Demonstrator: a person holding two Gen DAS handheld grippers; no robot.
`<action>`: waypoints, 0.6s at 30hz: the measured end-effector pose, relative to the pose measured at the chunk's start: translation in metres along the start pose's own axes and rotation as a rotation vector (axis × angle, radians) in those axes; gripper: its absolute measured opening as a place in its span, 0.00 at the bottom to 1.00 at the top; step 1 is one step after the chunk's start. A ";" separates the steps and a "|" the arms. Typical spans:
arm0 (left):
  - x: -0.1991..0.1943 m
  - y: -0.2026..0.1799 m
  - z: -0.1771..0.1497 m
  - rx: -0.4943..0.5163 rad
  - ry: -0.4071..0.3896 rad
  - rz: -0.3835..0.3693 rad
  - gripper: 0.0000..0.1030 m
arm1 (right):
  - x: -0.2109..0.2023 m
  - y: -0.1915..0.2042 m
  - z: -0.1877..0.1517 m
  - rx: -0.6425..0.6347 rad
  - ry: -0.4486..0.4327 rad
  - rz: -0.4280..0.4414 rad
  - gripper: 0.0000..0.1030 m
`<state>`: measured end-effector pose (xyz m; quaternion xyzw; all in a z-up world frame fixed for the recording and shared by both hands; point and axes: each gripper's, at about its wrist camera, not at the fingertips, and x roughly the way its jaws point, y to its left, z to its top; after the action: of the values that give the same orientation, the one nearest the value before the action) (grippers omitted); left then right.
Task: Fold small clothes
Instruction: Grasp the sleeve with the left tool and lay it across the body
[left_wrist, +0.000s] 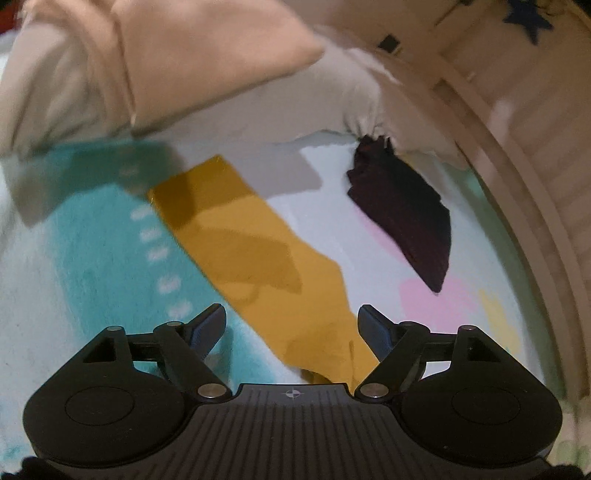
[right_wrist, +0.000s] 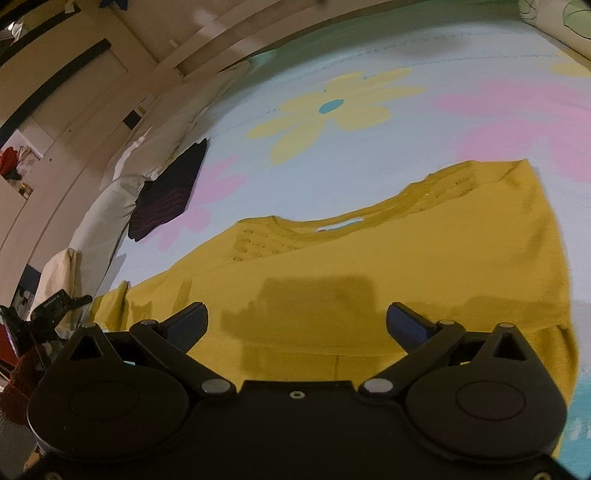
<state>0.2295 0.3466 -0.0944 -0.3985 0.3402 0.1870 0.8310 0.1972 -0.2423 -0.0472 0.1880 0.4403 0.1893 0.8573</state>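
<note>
- A yellow top (right_wrist: 388, 266) lies spread on a flowered bed cover (right_wrist: 332, 66), neckline away from the right gripper (right_wrist: 297, 325); it looks flat, with at most 1 side panel turned in (blur makes this unclear).
- The right gripper hovers over the top's near hem, jaws wide apart and holding nothing.
- The left gripper (left_wrist: 291, 325) sits above a narrow yellow strip of the same top (left_wrist: 258, 251), jaws likewise spread and empty.
- A dark garment (left_wrist: 402, 218) lies folded by the cover's far edge, against a pale pillow (left_wrist: 184, 74); it appears to be 1 piece already done.
- Judged from this, the yellow top is early in its fold: the halving folds and setting it aside are not yet done.
</note>
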 end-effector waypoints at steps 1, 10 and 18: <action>0.004 0.001 0.001 -0.008 0.008 -0.003 0.76 | 0.001 0.002 -0.001 -0.001 0.001 0.001 1.00; 0.032 0.001 0.002 0.016 -0.063 -0.044 0.76 | 0.007 0.007 -0.001 -0.011 0.008 0.001 1.00; 0.023 -0.037 -0.008 0.087 -0.075 -0.031 0.05 | 0.011 0.003 0.002 -0.003 0.009 -0.017 1.00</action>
<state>0.2635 0.3181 -0.0944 -0.3597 0.3106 0.1740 0.8625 0.2040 -0.2344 -0.0522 0.1820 0.4455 0.1834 0.8572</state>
